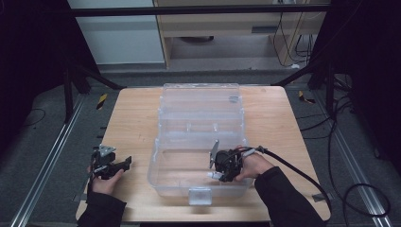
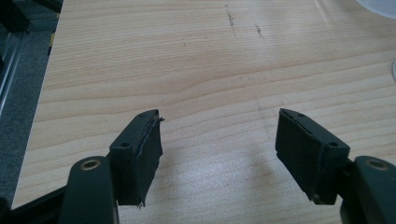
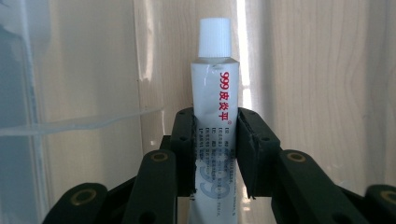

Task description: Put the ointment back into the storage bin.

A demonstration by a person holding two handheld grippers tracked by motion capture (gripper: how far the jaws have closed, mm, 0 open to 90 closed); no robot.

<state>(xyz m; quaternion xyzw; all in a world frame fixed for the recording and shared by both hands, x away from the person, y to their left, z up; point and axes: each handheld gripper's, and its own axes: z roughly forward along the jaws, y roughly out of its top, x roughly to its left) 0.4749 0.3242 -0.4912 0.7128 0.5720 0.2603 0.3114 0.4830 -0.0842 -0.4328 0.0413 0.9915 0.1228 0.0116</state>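
A white ointment tube (image 3: 215,88) with a ribbed white cap and red lettering stands between the pads of my right gripper (image 3: 215,121), which is shut on it. In the high view that right gripper (image 1: 218,176) hangs inside the clear plastic box (image 1: 161,156), over its near compartment, and the tube's white cap (image 1: 211,175) pokes out toward the left. My left gripper (image 1: 124,164) rests at the table's near left, apart from the box. Its jaws stand wide apart over bare wood, left gripper (image 2: 218,140) open with nothing between them.
The clear box's lid (image 1: 200,101) lies folded back toward the far side of the wooden table (image 1: 127,118). A latch (image 1: 200,195) sits on the box's near wall. A black cable (image 1: 302,175) trails from the right gripper off the table's right edge.
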